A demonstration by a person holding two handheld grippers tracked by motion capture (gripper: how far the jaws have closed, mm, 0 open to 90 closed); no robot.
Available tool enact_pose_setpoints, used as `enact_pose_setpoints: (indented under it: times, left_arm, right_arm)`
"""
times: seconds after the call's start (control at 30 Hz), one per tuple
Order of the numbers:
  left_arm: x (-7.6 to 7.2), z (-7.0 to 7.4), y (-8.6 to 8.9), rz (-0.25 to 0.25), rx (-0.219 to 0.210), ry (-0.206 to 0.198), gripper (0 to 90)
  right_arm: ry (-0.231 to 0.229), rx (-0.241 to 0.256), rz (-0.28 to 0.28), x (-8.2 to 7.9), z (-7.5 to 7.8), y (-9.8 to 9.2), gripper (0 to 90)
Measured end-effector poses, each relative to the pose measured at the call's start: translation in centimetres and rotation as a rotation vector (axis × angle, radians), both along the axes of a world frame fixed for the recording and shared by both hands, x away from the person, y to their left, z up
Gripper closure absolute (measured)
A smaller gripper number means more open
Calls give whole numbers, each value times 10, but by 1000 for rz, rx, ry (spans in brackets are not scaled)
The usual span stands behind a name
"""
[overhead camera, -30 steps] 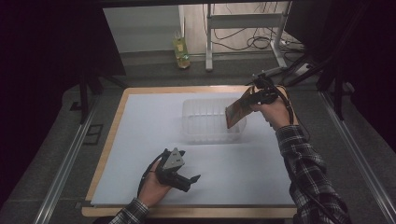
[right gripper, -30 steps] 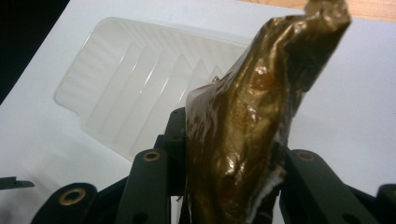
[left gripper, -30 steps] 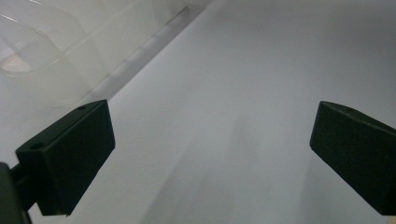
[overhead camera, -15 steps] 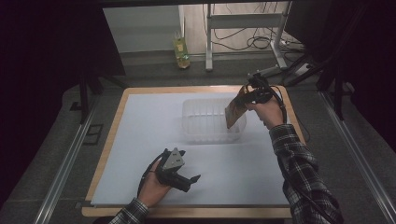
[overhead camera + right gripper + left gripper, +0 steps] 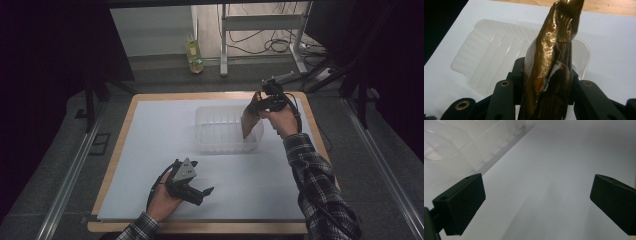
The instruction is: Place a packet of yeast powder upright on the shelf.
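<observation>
In the high view the right tongs [image 5: 257, 104] are held up at about one o'clock from the middle of the tabletop [image 5: 150, 135], over the right end of a clear plastic tray [image 5: 220, 131]. The right hand [image 5: 280, 119] grips them from behind, wrist raised, and the plaid-sleeved forearm [image 5: 312, 172] runs back toward five o'clock and off the bottom edge. The tongs are pressed together on a brown, shiny wrapper [image 5: 248, 121], which hangs from them slantwise, its lower end toward seven o'clock and down over the tray's right part; whether it touches the tray cannot be told. In the right gripper view the wrapper [image 5: 551, 62] stands between the jaws, creased and glossy, with the ribbed tray [image 5: 496, 57] behind it on the white sheet.

The left tongs [image 5: 204, 192] lie low at about seven o'clock, near the front edge of the tabletop and well apart from the tray. The left hand [image 5: 162, 197] cradles them from beneath, palm up, with the grey plate on top and the jaws aimed toward three o'clock. In the left gripper view the jaws are spread wide with nothing between them, over bare white surface, and a corner of the tray [image 5: 456, 147] shows at ten o'clock.
</observation>
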State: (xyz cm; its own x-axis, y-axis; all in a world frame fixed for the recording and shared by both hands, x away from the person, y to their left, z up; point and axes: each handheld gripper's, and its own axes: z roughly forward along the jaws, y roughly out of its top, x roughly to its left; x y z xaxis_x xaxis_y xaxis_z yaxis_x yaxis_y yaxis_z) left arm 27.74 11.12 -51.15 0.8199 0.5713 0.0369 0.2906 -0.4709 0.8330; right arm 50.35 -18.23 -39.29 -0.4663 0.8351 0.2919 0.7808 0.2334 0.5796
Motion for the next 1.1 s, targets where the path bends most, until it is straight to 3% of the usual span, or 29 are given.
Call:
enact_pose_setpoints:
  times: [0.63,0.8,1.1]
  left_arm:
    - [-1,2,2,4,-3,-7,1]
    - [-1,4,3,8,-5,-14,1]
    - [-1,3,2,-1,9,-13,1]
  right_arm:
    - [-10,-29,-12,6,-27,14,633]
    - [-21,-43,13,5,-26,16,506]
    - [-74,-68,42,3,-21,18,363]
